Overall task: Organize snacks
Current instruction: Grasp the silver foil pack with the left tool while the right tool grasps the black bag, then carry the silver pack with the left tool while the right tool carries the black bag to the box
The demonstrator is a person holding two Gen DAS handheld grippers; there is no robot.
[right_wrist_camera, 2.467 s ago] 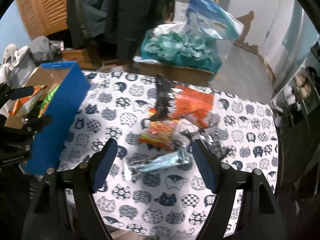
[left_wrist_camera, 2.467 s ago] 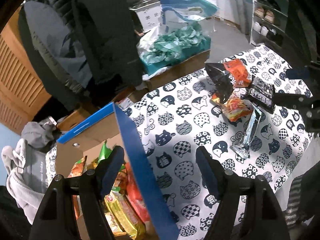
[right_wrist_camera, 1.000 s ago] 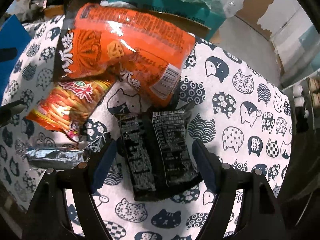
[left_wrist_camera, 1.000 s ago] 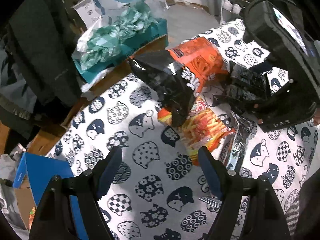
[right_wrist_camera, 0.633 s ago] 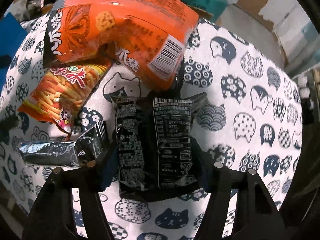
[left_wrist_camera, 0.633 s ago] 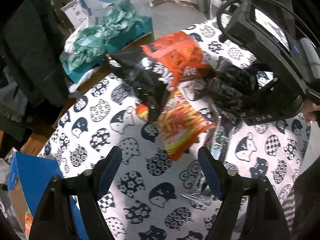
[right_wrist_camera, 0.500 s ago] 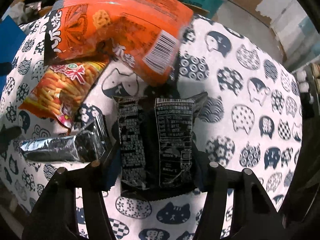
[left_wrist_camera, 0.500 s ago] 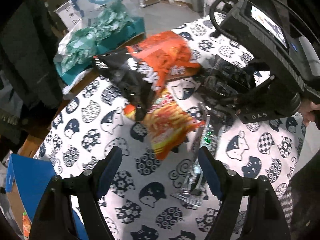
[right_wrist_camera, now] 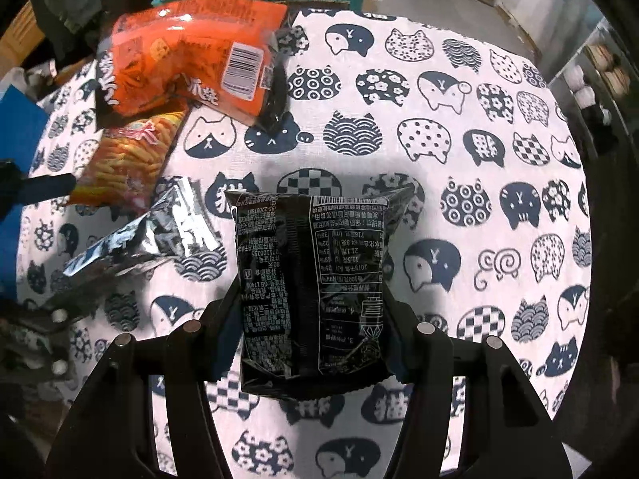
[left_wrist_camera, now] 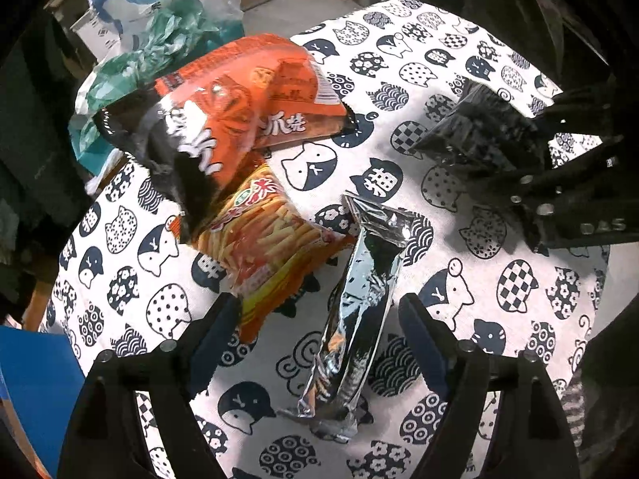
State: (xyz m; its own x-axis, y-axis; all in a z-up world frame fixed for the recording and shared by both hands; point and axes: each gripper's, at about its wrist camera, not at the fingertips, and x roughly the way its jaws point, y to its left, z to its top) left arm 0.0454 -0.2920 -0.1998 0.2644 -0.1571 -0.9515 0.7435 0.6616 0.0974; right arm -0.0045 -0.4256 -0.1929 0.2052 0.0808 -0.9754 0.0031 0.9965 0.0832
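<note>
My right gripper (right_wrist_camera: 313,339) is shut on a black snack packet (right_wrist_camera: 315,279) and holds it above the cat-print tablecloth; the packet also shows in the left wrist view (left_wrist_camera: 479,135). My left gripper (left_wrist_camera: 319,331) is open, its fingers on either side of a silver foil packet (left_wrist_camera: 355,311) lying on the cloth. An orange fries packet (left_wrist_camera: 267,243) lies just left of it, partly under a large orange-and-black chip bag (left_wrist_camera: 239,115). The same silver packet (right_wrist_camera: 151,235), fries packet (right_wrist_camera: 124,163) and chip bag (right_wrist_camera: 187,56) show in the right wrist view.
The cat-print tablecloth (right_wrist_camera: 459,159) covers the table. A blue box edge (left_wrist_camera: 32,391) is at the lower left. A bag of teal wrappers (left_wrist_camera: 159,36) stands beyond the table's far edge. The floor lies beyond.
My right gripper closed on the black packet and lifted it off the cloth. My left gripper swung from the blue box over to the silver foil packet.
</note>
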